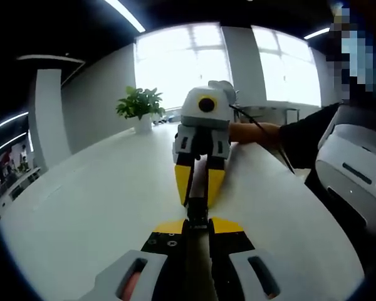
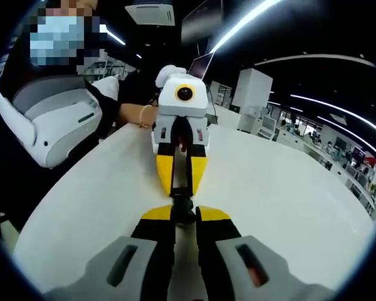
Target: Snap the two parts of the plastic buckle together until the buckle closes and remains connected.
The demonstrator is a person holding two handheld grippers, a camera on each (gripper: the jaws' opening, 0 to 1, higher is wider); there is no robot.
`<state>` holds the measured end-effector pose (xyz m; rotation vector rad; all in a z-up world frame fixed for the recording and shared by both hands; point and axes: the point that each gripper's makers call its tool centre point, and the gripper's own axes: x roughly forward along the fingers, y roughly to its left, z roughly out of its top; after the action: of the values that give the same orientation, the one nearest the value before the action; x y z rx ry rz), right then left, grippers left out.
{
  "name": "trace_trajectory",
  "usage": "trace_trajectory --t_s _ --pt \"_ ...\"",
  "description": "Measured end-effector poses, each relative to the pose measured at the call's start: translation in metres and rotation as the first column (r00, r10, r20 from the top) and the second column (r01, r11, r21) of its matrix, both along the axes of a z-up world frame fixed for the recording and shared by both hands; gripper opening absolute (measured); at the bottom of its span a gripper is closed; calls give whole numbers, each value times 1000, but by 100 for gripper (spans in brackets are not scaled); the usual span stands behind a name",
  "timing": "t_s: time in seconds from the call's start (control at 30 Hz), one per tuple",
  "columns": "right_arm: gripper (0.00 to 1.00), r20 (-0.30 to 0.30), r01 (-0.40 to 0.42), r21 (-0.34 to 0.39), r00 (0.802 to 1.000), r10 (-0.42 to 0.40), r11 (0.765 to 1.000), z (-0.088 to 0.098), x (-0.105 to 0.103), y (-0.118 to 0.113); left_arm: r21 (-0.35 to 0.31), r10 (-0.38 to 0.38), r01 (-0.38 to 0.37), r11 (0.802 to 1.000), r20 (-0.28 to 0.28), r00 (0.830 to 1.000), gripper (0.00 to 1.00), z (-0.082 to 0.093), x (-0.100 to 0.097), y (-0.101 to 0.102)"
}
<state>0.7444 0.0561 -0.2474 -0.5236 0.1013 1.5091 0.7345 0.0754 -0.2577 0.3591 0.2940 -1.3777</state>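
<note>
A small black plastic buckle (image 1: 197,212) is held between two yellow-tipped grippers that face each other over a white table (image 1: 94,200). My left gripper (image 1: 197,223) rises from the bottom of the left gripper view, shut on the near end of the buckle. My right gripper (image 1: 198,200) comes down from the far side, shut on the other end. In the right gripper view, the right gripper (image 2: 183,217) grips the buckle (image 2: 182,205) from below and the left gripper (image 2: 180,193) from beyond. The two halves meet between the tips. The jaws hide whether they are latched.
A person stands at the table's edge, a hand (image 1: 254,132) on the right gripper and a white padded piece (image 1: 357,169) on the body. A potted plant (image 1: 140,103) stands at the far end of the table. An open laptop (image 2: 202,64) sits behind the left gripper.
</note>
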Motion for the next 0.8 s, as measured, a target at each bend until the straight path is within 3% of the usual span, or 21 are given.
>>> trace_trajectory --t_s 0.63,0.8 --pt "15 -19 45 -1 999 -45 999 -4 7 -6 -4 45 -45 999 -5 999 17 -1 8 1" --pt "15 -77 62 18 995 -61 998 -5 10 -8 -6 61 -62 998 -37 997 17 -1 10 3"
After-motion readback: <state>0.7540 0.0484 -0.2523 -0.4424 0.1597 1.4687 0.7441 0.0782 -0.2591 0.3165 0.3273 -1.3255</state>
